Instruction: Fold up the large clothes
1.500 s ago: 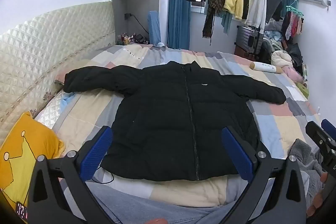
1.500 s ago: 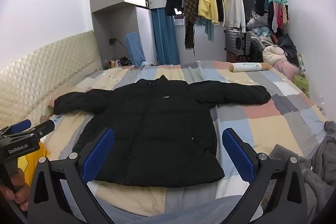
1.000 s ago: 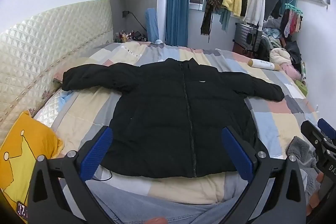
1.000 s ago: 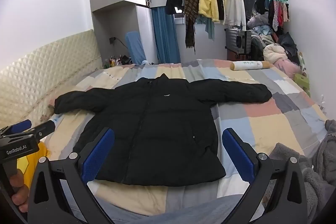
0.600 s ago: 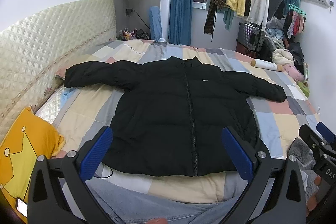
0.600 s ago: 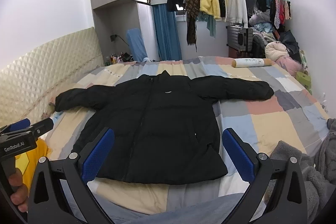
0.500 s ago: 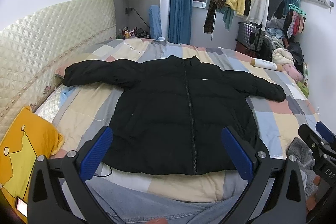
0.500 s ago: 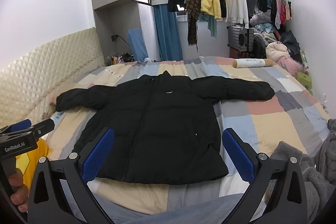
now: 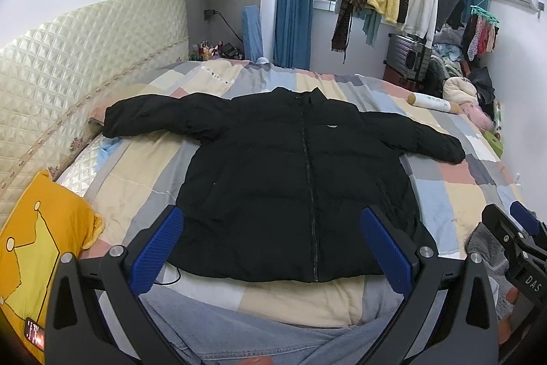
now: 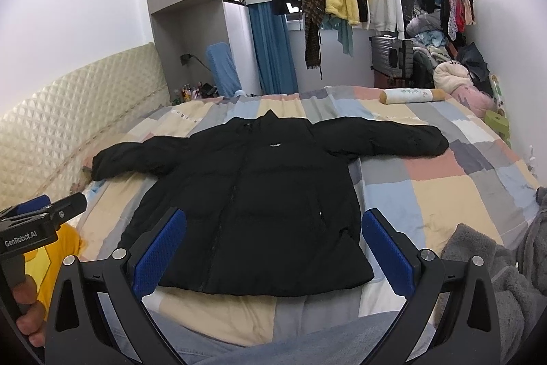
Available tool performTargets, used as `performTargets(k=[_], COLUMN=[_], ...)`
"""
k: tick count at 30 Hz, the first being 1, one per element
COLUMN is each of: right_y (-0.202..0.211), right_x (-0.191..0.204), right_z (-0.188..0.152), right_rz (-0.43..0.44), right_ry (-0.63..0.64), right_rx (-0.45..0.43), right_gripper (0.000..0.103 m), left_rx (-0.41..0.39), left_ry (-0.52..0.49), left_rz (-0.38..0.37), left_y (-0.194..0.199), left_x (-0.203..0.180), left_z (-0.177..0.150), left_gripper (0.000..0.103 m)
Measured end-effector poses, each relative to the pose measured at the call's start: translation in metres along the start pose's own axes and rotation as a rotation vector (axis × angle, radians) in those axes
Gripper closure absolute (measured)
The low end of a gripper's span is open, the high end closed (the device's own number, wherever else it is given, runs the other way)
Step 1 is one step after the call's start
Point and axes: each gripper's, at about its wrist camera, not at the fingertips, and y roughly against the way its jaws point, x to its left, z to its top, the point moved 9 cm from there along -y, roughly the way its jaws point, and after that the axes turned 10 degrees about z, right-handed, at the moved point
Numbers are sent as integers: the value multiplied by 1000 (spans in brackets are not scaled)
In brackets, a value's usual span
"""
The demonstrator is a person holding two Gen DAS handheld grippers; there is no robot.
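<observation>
A black padded jacket (image 9: 301,190) is lying flat and zipped on the patchwork bed (image 9: 454,204), front up, sleeves spread out to both sides. The left gripper (image 9: 271,245) and the right gripper (image 10: 273,245) are being held wide apart above the hem, with nothing gripped. The jacket is judged bulky, soft and springy, probably slippery; a sleeve cuff or hem corner is being suggested as the hold
</observation>
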Motion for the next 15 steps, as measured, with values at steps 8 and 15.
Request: performTargets(k=[8,15], right_y=[1,1], right_x=[1,1], right_z=[0,2], right_rz=[2,0], right_ry=[-2,-1], right_rx=[0,0], right_gripper=[0,0], left_rx=[5,12], left_ry=[3,3], left_rz=[5,9], left_y=[0,0], left_x=[-2,-3], left_z=[-1,-2], left_gripper=[0,0])
